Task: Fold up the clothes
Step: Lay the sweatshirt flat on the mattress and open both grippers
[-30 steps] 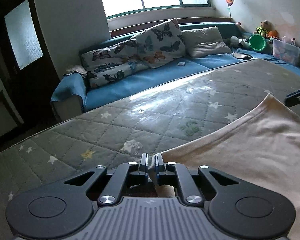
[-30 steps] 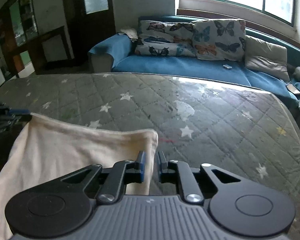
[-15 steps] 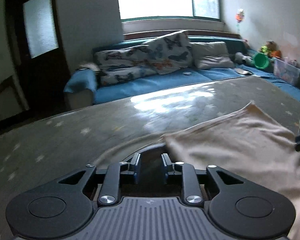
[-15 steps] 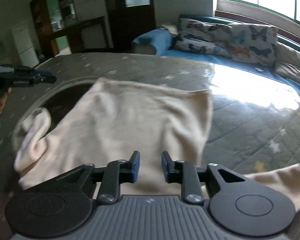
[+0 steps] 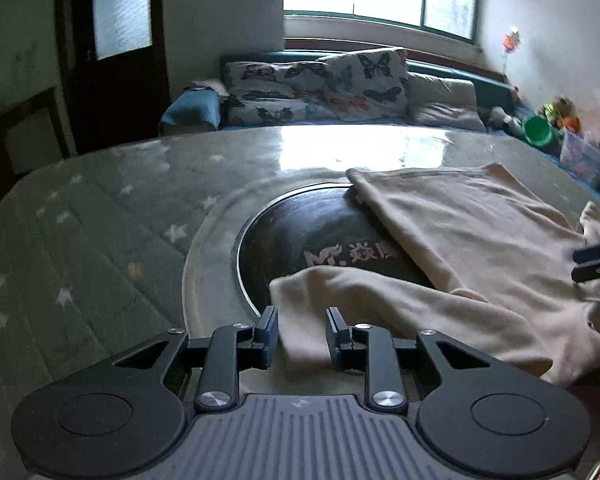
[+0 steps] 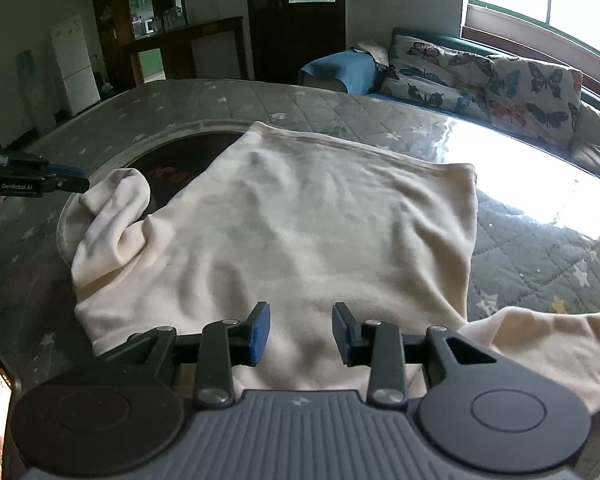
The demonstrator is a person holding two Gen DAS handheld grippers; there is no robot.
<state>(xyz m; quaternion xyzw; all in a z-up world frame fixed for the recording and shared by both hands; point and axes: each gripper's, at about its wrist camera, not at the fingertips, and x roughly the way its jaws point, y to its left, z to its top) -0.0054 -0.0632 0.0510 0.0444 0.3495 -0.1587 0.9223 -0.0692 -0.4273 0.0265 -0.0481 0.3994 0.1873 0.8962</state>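
Your left tool (image 5: 298, 332) let go cream sweater (image 6: 300, 232), jaws now apart; right tool (image 6: 300, 330) also apart; garment flat mid-frame on table (image 6: 520, 240), sleeve (image 6: 112, 216) bunched left

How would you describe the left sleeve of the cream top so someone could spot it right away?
Start at the big quilted table with the star pattern, then find the dark round inset in its middle. The cream top lies flat across that inset, and the left sleeve hangs off its side nearest the left tongs. It is curled up at its end, while the other sleeve lies flatter.
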